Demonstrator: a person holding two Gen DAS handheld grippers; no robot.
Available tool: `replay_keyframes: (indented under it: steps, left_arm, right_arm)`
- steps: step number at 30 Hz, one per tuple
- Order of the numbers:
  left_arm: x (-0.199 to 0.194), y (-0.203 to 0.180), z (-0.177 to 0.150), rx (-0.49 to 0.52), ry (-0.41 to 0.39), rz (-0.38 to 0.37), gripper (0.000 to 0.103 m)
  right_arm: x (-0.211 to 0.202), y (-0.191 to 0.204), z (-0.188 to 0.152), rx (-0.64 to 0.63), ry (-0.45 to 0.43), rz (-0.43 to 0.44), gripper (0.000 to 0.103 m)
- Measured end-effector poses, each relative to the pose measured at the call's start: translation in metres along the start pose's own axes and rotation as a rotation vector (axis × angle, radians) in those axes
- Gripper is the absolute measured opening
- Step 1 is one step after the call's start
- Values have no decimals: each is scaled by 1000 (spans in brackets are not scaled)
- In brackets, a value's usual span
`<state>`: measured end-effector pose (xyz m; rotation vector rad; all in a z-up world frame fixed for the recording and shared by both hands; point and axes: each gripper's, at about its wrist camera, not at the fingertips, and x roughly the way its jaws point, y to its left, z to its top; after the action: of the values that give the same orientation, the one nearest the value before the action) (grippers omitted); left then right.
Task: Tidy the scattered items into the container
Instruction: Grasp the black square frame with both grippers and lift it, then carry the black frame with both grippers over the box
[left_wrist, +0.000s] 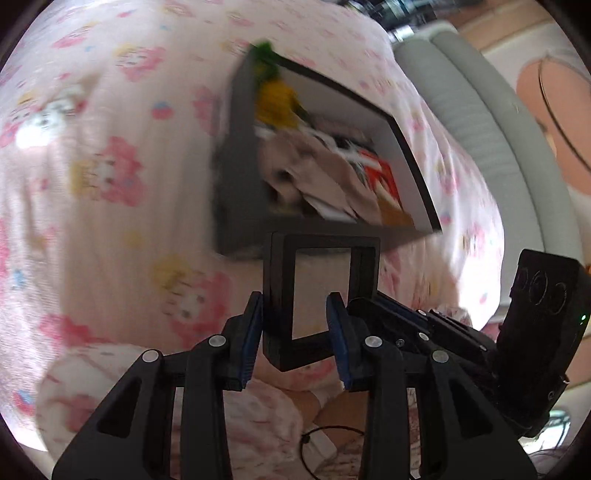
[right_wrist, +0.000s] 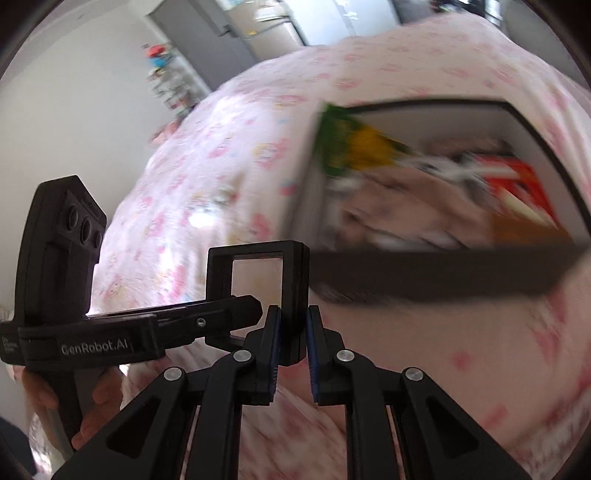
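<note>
Crowding the container (left_wrist: 236, 184): plush toys (left_wrist: 314, 173), bedsheet (left_wrist: 110, 221)

Left tongs (left_wrist: 295, 317) and right tongs (right_wrist: 293, 325) both clamped, tilted downward

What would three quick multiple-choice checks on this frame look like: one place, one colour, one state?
1. Where is the box?
A. on the pink bedspread
B. on a shelf
C. on the floor

2. What colour is the frame rim?
A. white
B. black
C. red

3. How is the frame held?
A. lying free
B. by one gripper
C. by both grippers

Answers:
1 A, printed pink fabric surrounds the box.
2 B, its border is black around a clear pane.
3 C, the left gripper and right gripper each clamp a frame edge.
</note>
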<state>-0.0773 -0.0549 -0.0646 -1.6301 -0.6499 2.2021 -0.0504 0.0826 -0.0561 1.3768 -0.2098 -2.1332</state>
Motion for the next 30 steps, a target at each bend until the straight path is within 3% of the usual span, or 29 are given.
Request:
replay_keyframes:
  steps: [6,10,12,17,24,26,30]
  left_arm:
    - [77,-48,-17,75,102,-25,35]
    - [130,-61,-18,123,190,22,33]
    - [143,-62,-16,141,197,58,33]
    - [150,-48,-12,114,160,56,33]
    - [145,-40,-20,102,112,90,30]
    - [147,-43,-20,114,128,74,23]
    - [144,-49,-22,135,146,23,23]
  right_arm:
    - [-16,-82,-36,79,7,-81,11]
    - [-1,-128,-50,147,45,-107,10]
    - [9,-144,-52,165,61,-117,10]
    - [17,-163,-56,199,73,-122,10]
    - [19,-157,-61,185,85,-93,10]
    - [24,-157,-59,180,87,-115,10]
    - [16,-156,-57,180,58,-141,9]
